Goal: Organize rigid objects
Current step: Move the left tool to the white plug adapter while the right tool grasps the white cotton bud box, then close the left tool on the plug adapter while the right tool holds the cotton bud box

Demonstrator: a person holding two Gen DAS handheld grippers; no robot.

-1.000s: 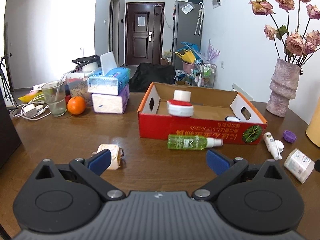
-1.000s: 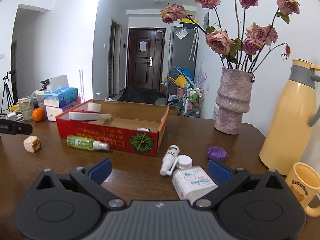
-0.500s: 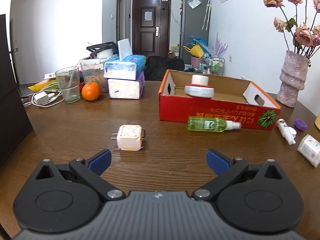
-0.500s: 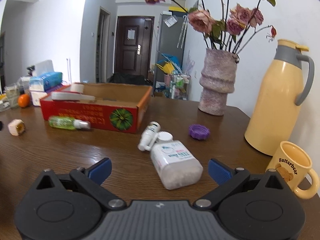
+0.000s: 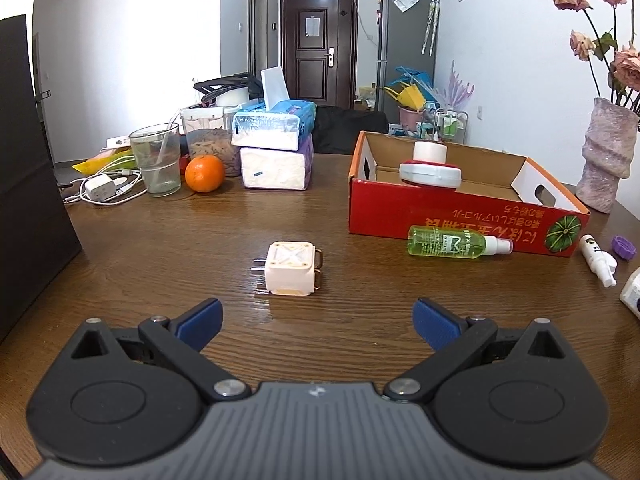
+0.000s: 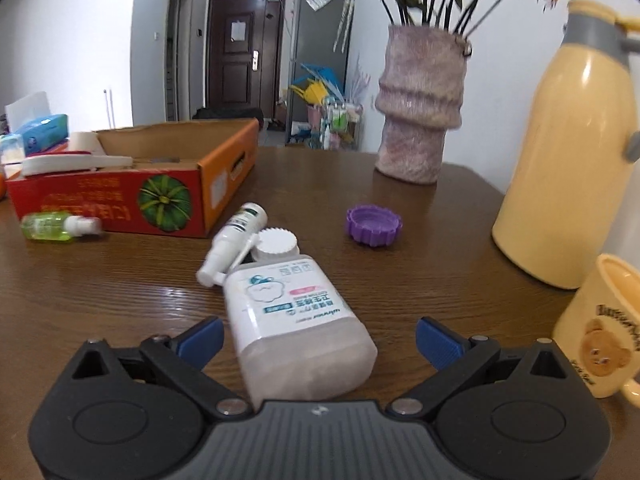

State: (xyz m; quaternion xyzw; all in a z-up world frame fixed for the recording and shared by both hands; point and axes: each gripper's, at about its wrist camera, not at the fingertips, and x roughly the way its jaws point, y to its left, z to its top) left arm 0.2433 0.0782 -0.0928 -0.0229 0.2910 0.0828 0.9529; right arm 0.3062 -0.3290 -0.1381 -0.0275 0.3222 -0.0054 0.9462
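A cream plug adapter (image 5: 292, 268) lies on the brown table just ahead of my open left gripper (image 5: 316, 322), nothing between its blue fingers. A red cardboard box (image 5: 464, 216) holds a white-and-red flat case (image 5: 430, 174) and a white roll. A green spray bottle (image 5: 456, 242) lies against the box front. My right gripper (image 6: 318, 338) is open, its fingers on either side of a white rectangular bottle (image 6: 292, 320) lying flat. A small white spray bottle (image 6: 234, 242) and a purple cap (image 6: 374, 225) lie beyond it.
Tissue packs (image 5: 276, 144), an orange (image 5: 204, 173), a glass (image 5: 158, 164) and cables sit at the far left. A purple vase (image 6: 420, 108), a yellow thermos (image 6: 568, 152) and a yellow mug (image 6: 600, 328) stand on the right.
The left gripper drew back and turned left, bringing the plug adapter to centre. The right gripper moved forward and down so the white bottle now lies between its fingers.
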